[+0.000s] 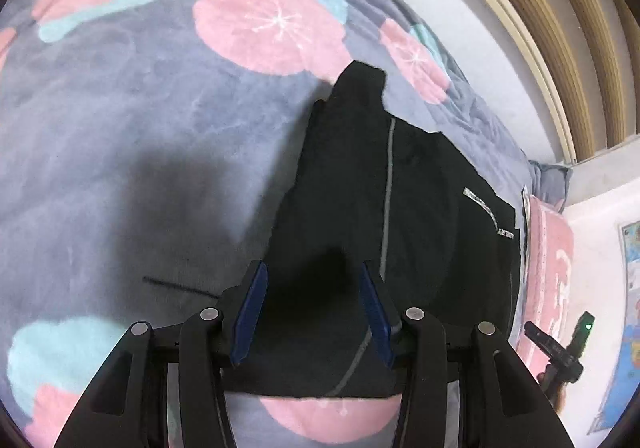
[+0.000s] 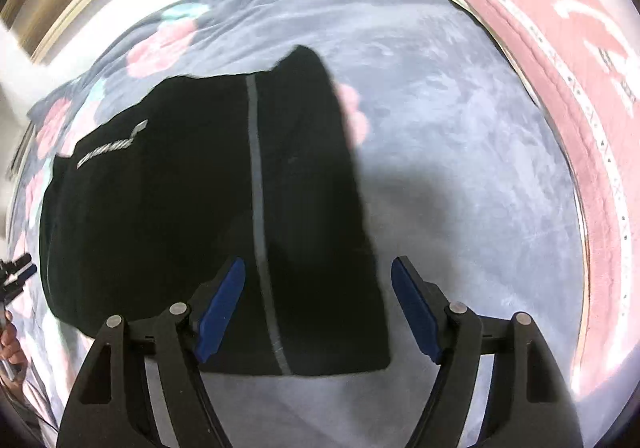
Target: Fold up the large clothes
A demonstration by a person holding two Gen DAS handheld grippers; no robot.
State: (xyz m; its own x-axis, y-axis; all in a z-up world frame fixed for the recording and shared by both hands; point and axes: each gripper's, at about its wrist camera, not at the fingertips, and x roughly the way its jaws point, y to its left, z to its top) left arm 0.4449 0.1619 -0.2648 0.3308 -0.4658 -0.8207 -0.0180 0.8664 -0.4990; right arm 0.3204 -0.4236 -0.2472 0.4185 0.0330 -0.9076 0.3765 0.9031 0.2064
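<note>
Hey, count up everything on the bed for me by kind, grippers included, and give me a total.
Black garment: 1
Grey flowered blanket: 1
Pink cloth at the bed's edge: 1
Grippers: 2, left gripper and right gripper, both open above the garment
Total: 5

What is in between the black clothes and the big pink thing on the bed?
Only bare grey blanket lies between the black garment and the pink mat, seen in the right wrist view.
</note>
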